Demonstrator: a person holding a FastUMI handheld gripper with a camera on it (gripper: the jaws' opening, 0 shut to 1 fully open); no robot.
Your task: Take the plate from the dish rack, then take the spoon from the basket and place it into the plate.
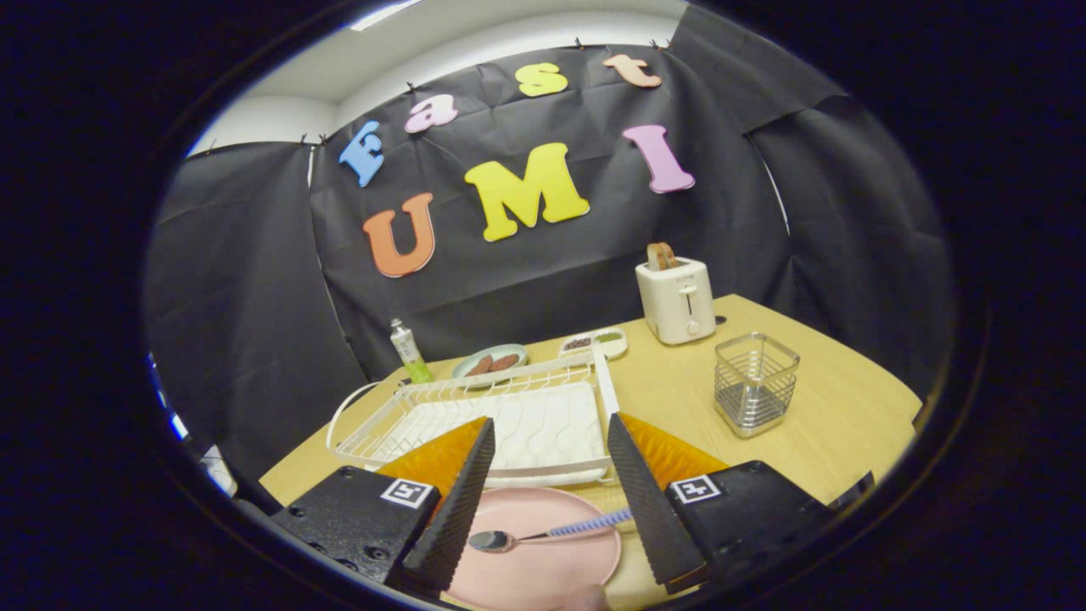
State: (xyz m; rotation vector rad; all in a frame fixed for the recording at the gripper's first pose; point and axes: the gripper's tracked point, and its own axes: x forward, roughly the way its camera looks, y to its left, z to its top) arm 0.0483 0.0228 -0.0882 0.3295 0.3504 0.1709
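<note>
Spoon (543, 535) on plate (543, 556), between parted jaws.

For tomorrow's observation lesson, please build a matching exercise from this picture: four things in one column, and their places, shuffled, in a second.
Things
1. spoon
2. pink plate
3. toaster
4. wire basket

Places
A. at the table's far edge, by the black cloth
B. on the table, just in front of the white dish rack
C. lying on the plate, between the open tongs
D. standing alone on the table, right of the dish rack

Pairs: 1-C, 2-B, 3-A, 4-D
</note>
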